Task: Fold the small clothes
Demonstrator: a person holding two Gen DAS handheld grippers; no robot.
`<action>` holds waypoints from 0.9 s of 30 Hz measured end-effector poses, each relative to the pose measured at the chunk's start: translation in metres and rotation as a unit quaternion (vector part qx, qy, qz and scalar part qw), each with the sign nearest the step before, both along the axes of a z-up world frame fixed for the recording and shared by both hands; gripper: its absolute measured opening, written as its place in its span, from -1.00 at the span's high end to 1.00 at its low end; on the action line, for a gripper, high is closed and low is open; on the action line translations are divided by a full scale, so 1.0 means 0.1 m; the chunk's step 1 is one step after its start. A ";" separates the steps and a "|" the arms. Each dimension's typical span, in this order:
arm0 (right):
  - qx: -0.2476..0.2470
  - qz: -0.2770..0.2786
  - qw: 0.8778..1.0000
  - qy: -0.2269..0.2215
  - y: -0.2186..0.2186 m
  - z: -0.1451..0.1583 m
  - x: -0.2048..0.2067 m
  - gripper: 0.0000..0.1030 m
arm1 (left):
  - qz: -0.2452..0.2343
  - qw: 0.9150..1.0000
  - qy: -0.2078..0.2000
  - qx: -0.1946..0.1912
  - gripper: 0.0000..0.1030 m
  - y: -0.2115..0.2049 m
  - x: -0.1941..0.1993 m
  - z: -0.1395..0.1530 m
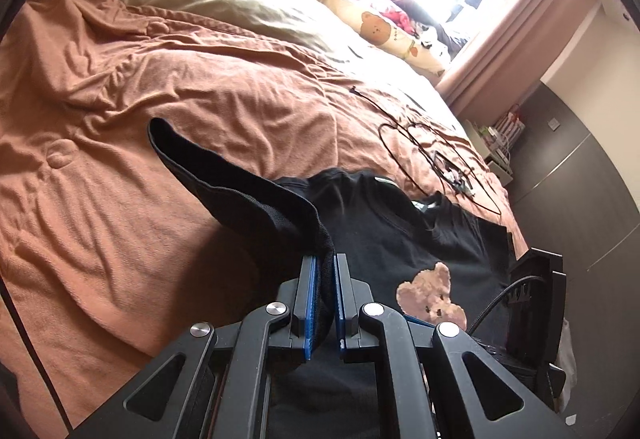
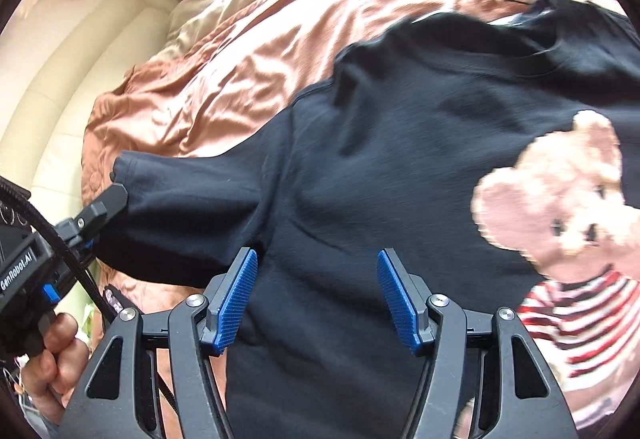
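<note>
Black cotton fills both views: our left gripper [image 1: 325, 279] has its blue pads clamped on the cuff of the small black T-shirt's sleeve [image 1: 224, 175], lifted off the rumpled orange-brown bedspread [image 1: 120, 87], its long axis running away leftward. To its right, the shirt's body [image 2: 400, 143] with the teddy-bear print [image 2: 568, 207] lies flat directly beneath our right gripper [image 2: 318, 295], whose jaws gape wide, holding nothing, so we judge the sleeve folds rightward onto it.

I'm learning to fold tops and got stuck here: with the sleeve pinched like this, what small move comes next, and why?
Probably carry the sleeve inward and lay it across the body of the black top. The left gripper is shut on the sleeve's end and holds it lifted off the bedspread, while the right gripper hovers open over the chest, free to steady it.
</note>
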State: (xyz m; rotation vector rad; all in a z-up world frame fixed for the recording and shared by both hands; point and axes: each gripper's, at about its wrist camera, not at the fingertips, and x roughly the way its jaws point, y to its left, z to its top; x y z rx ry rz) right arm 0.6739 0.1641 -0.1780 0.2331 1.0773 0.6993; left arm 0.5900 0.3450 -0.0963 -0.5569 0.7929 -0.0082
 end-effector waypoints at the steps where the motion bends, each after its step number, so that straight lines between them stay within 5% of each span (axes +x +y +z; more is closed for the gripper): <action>1: -0.001 -0.005 1.000 -0.001 -0.06 0.02 -0.01 -0.18 | -0.006 1.000 0.000 -0.003 0.84 -0.07 0.01 -0.01; 8: -0.019 -0.037 0.999 -0.003 -0.46 0.22 -0.11 -0.18 | -0.051 0.997 0.033 -0.039 0.83 -0.53 0.10 -0.25; 10: -0.022 -0.042 0.999 -0.007 -0.55 0.29 -0.15 -0.19 | -0.061 0.995 0.064 -0.054 0.62 -0.62 0.13 -0.37; 12: -0.024 -0.045 0.999 -0.009 -0.61 0.35 -0.17 -0.28 | -0.066 0.992 0.080 -0.075 0.07 -0.65 0.11 -0.44; 15: -0.028 -0.042 0.999 -0.016 -0.63 0.44 -0.22 -0.32 | -0.060 0.992 0.070 -0.084 -0.26 -0.60 -0.01 -0.39; 27: -0.063 0.047 0.994 -0.071 -0.10 0.56 -0.53 -0.32 | 0.040 0.995 0.078 -0.048 -0.29 0.13 -0.51 -0.27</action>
